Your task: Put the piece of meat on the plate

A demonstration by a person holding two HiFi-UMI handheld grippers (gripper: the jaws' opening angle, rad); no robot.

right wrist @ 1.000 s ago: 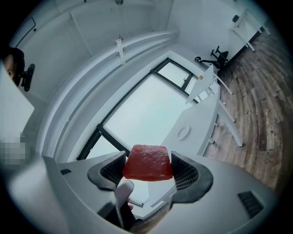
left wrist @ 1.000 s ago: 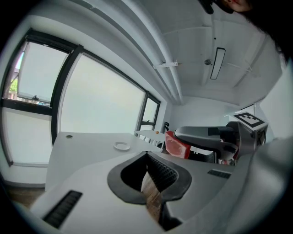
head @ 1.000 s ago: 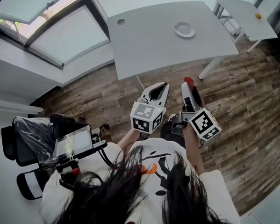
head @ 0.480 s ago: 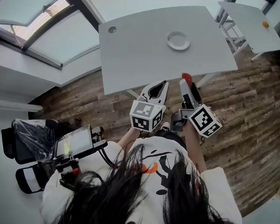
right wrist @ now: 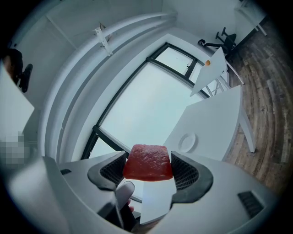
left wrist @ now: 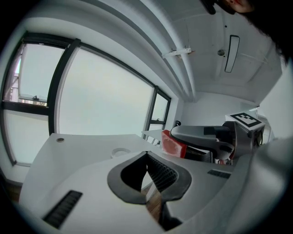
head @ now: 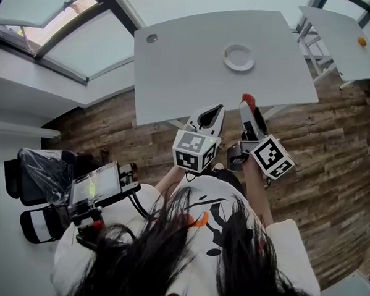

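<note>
meat [right wrist: 147, 162] crosswise in right claw [right wrist: 148, 159]

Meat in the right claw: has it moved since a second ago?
Yes. Held in the right claw, the meat has come closer to the plate on the white table, still short of it.

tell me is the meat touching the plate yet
Apart. The head view shows the meat clamped in the right gripper over the floor, while the plate sits on the table.

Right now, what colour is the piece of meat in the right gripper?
Red, the piece of meat shows best in the right gripper view, clamped by the right gripper.
</note>
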